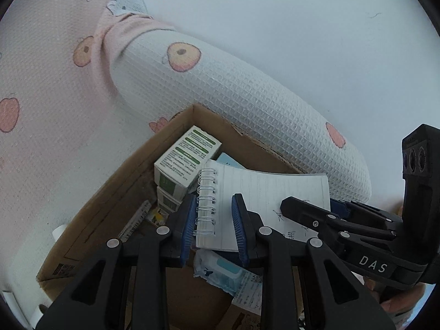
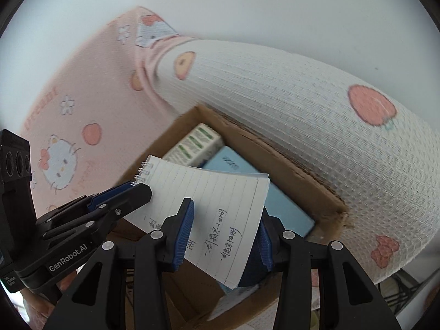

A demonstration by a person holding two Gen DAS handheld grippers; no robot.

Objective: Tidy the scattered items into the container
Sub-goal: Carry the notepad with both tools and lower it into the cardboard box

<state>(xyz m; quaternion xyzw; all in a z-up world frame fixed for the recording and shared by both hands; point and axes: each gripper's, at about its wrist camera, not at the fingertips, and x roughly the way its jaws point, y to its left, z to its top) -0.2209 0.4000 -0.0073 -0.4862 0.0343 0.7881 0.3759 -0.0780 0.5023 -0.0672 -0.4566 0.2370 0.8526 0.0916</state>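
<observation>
While over box [image 1: 115, 192], notepad [image 1: 264, 192] tool-clamped

I think I am in a bedroom at home. My cardboard box [image 1: 110, 192] sits on a soft pink blanket [image 1: 41, 82] with little cats, apples and flowers on it (the kind you find on a bed). Just behind the box lies a long rolled white blanket [image 1: 247, 96] with peach pictures. Past that roll is a plain white wall [image 1: 302, 13]. Inside the box are home things, like small medicine boxes [image 1: 187, 159].
</observation>
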